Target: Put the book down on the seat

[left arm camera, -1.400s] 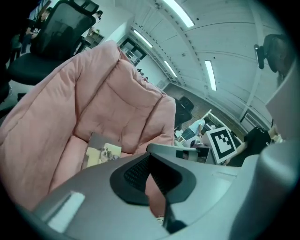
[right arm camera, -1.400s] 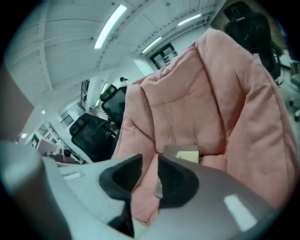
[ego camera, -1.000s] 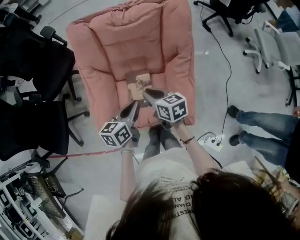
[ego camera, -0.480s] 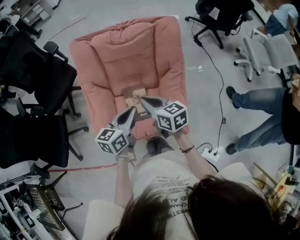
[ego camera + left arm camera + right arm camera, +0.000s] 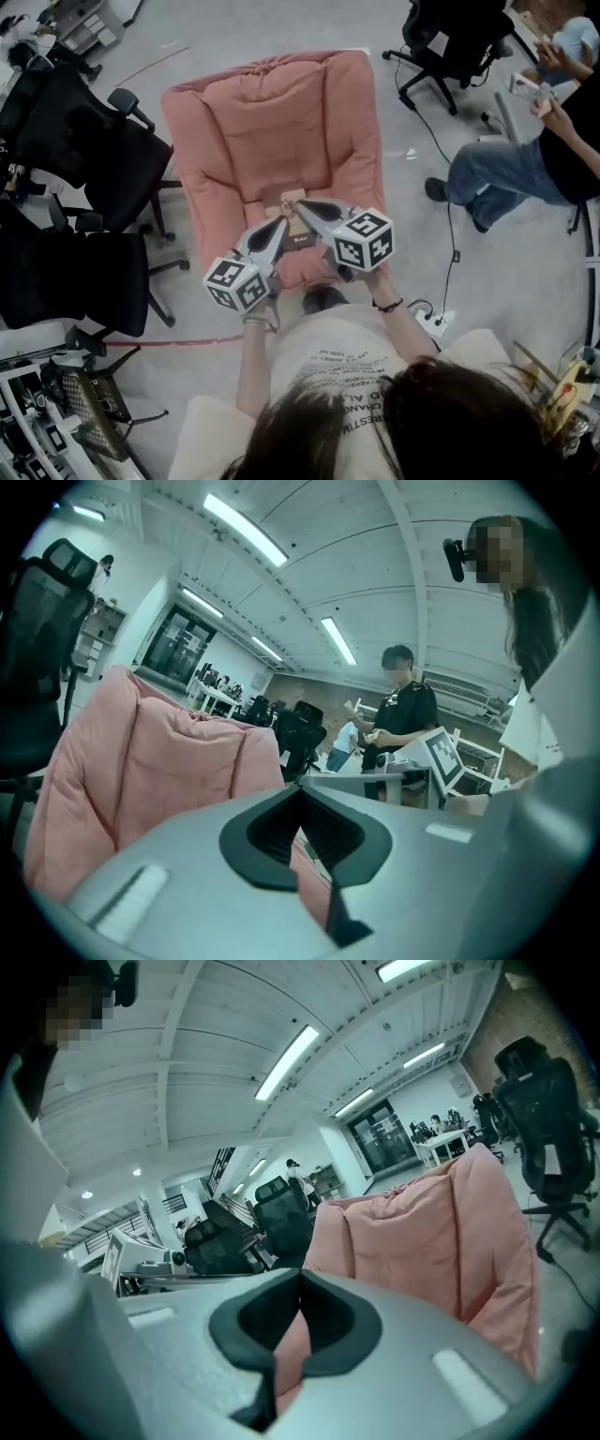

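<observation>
At 6 o'clock in the head view, the person is standing over the scene, each hand gripping a tool. The left gripper [image 5: 283,223] is reaching up toward 12 o'clock with its jaws pressed together on nothing; its own view [image 5: 300,794] is showing only pink cushion past the tips. The right gripper [image 5: 300,1279] is likewise showing its jaws drawn together and empty, and from above [image 5: 302,204] it is pointing toward 10 o'clock, with its tip over the book's right edge. Whether either tip is touching the book cannot be told.

The book [image 5: 291,201] is lying flat near the front middle of the seat [image 5: 246,192], just beyond the two tips. It is looking small, with a tan-brown cover, and is partly hidden by the jaws.

The seat is part of a pink padded chair [image 5: 272,112], whose back is rising toward 12 o'clock. Black office chairs [image 5: 75,272] are standing at 9 o'clock, and a seated person [image 5: 506,159] is sitting at 2 o'clock.
</observation>
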`<state>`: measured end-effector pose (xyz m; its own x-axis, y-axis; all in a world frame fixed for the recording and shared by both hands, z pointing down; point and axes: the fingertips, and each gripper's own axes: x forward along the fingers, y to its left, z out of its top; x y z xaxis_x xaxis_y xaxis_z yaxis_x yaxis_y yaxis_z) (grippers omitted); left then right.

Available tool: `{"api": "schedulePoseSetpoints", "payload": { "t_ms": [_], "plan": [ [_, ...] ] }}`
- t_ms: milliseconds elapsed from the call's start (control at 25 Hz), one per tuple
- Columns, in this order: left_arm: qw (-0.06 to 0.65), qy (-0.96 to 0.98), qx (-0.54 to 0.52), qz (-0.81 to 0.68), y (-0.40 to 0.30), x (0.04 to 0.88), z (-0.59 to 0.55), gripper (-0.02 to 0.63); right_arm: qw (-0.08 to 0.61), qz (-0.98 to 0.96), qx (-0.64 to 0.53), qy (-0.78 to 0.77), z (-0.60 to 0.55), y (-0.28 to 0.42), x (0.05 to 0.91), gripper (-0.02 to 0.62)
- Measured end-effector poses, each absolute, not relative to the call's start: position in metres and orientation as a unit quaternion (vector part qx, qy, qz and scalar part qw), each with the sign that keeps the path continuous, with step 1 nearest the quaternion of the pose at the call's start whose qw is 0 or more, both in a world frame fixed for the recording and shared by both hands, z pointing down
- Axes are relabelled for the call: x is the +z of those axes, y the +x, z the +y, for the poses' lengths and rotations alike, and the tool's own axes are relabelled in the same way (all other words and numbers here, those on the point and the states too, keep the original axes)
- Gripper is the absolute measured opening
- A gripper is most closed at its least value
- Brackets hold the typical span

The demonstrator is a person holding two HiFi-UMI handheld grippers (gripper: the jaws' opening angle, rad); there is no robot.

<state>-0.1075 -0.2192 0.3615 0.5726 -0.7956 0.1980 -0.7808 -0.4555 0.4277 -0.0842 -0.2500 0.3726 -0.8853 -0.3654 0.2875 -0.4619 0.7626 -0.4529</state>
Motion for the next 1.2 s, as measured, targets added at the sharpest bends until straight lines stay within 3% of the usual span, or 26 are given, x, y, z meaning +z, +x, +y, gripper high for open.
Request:
{"api": "schedulePoseSetpoints", "payload": {
  "t_ms": [1200],
  "plan": [
    [0.232, 0.852, -0.014, -0.469, -0.114, 0.36, -0.218, -0.004, 0.1, -0.948, 0.232, 0.192, -0.246, -0.095, 0.365, 0.002]
  ]
}}
